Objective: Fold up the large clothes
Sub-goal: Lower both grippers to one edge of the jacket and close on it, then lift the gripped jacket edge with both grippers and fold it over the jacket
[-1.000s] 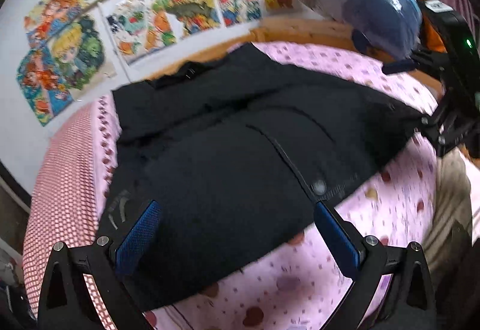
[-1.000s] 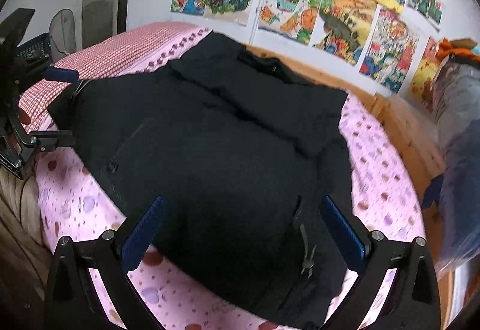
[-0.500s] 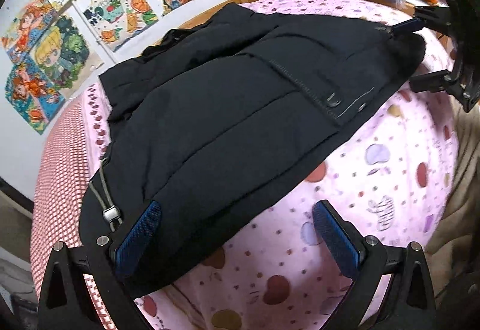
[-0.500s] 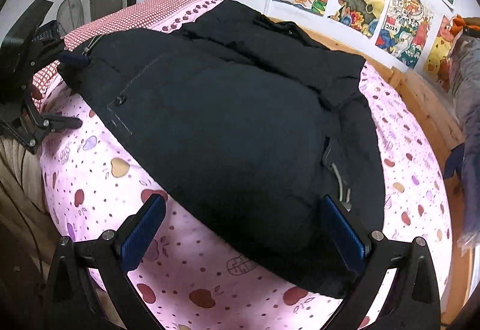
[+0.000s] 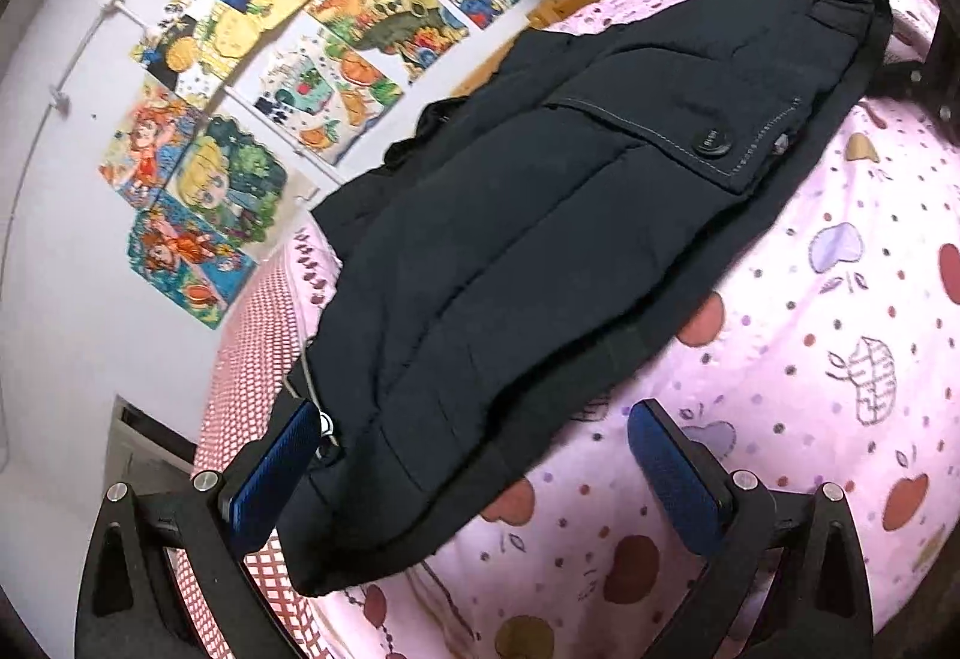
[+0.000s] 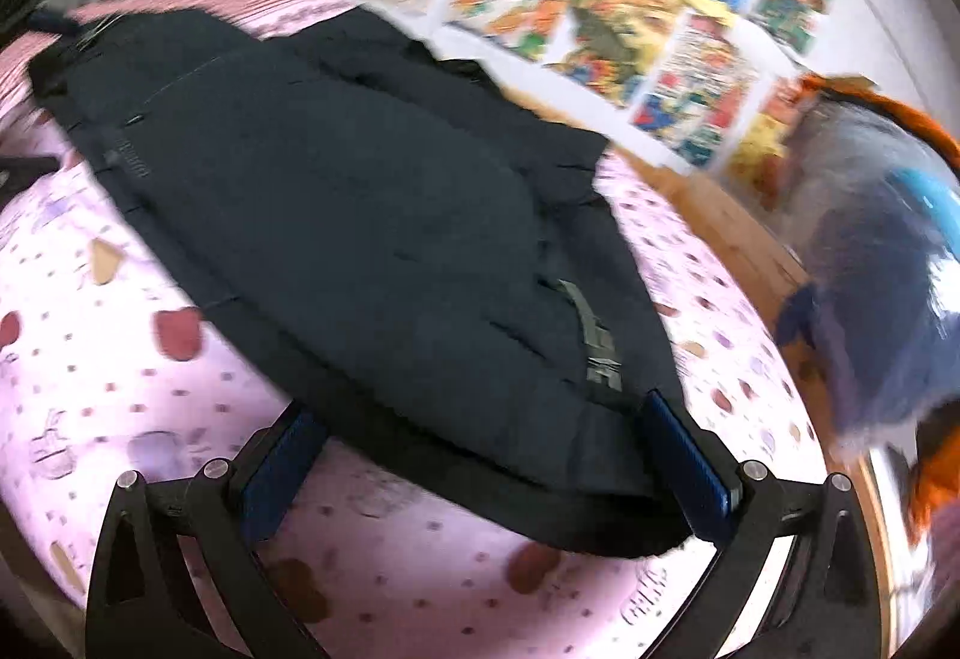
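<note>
The black jacket (image 5: 540, 251) lies spread on the pink bedsheet (image 5: 840, 371). The left gripper (image 5: 474, 473) has its fingers spread over the near hem; the right gripper (image 6: 486, 464) likewise straddles the hem's opposite corner, fingers spread

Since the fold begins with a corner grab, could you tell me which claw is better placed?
Probably the right claw: its open jaws already straddle the hem corner of the jacket. The left claw, also open, has only one finger by the hem.
</note>
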Motion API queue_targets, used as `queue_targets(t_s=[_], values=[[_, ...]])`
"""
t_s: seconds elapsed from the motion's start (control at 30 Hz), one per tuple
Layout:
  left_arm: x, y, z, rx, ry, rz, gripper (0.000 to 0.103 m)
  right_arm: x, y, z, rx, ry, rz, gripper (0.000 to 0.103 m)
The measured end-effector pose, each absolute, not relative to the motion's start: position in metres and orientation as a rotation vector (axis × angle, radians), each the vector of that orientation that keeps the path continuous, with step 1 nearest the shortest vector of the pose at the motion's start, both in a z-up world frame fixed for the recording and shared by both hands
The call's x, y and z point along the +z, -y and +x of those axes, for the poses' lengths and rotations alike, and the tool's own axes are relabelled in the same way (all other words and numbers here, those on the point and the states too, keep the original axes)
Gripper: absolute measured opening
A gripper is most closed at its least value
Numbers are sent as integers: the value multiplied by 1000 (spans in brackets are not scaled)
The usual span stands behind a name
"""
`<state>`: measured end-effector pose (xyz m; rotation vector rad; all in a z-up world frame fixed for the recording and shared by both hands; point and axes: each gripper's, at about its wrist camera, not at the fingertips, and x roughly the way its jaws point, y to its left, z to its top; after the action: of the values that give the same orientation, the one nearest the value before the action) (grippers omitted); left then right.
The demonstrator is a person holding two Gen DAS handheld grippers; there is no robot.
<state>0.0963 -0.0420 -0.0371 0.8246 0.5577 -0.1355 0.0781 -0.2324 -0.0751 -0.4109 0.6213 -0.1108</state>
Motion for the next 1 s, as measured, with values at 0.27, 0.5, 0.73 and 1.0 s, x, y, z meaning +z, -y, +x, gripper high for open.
queue_targets(t_s=[0.27, 0.5, 0.73, 1.0], values=[[-30, 26, 115, -110, -551, 686, 99, -63, 248, 86, -107, -571, -299, 91], [-23, 17, 115, -137, -518, 609, 48, -67, 252, 84, -76, -512, -246, 54], [-17, 23, 110, -169, -452, 614, 11, -64, 249, 85, -79, -464, -180, 20], [28, 12, 101, -201, -399, 543, 8, -32, 251, 72, -49, -351, -58, 8]])
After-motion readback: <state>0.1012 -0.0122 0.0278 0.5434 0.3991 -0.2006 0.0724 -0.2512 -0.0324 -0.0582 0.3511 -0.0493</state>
